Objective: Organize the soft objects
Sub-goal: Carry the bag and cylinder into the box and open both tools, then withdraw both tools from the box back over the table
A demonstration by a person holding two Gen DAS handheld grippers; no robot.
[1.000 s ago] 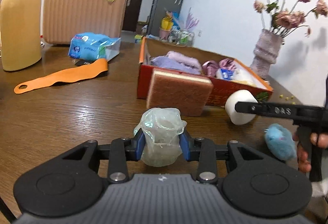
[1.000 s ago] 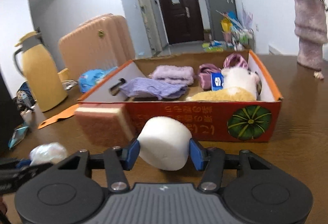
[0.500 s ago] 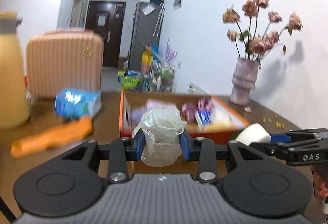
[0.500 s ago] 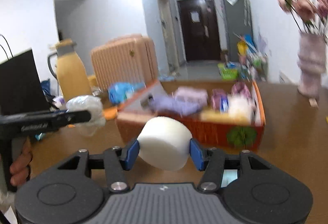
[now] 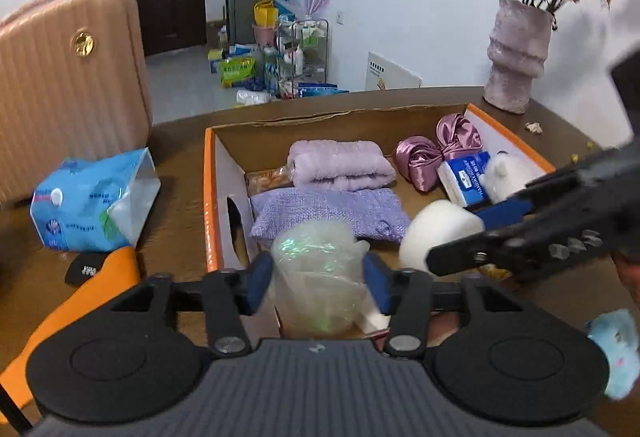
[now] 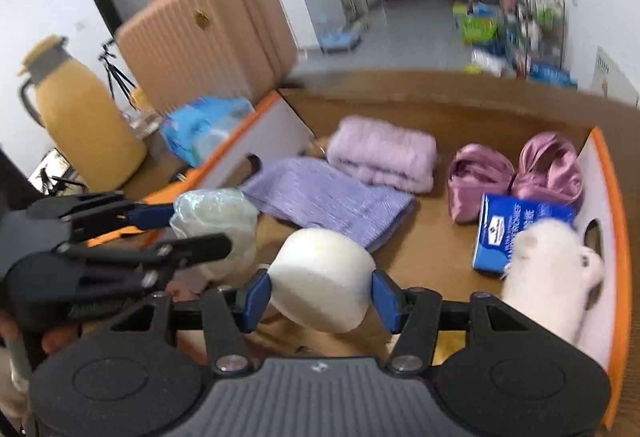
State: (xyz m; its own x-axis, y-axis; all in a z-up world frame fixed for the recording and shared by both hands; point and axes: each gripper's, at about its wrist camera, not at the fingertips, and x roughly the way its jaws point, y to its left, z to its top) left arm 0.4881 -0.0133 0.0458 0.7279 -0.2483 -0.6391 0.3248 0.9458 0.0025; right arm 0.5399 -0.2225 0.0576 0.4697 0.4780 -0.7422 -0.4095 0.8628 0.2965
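On the brown wooden counter (image 5: 180, 205), over the orange cardboard box (image 5: 212, 197)'s near edge, your left tongs (image 5: 318, 279) clamp a crumpled clear plastic bag (image 5: 320, 269); your right tongs (image 6: 322, 295) clamp a white foam cylinder (image 6: 322, 277).

bag (image 5: 320, 273): crinkly clear plastic, glossy | sponge (image 6: 320, 277): matt white foam | box (image 5: 211, 197): plain cardboard | bows (image 6: 516, 173): shiny satin | towel (image 5: 340, 165): fluffy cloth | table (image 5: 176, 173): polished wood

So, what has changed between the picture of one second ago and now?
Both grippers rose from the table and moved forward over the orange cardboard box. The left gripper carried the crumpled clear plastic bag, the right gripper the white foam cylinder. Both grips stayed shut; nothing was released. The folded towels and other box contents stayed in place.
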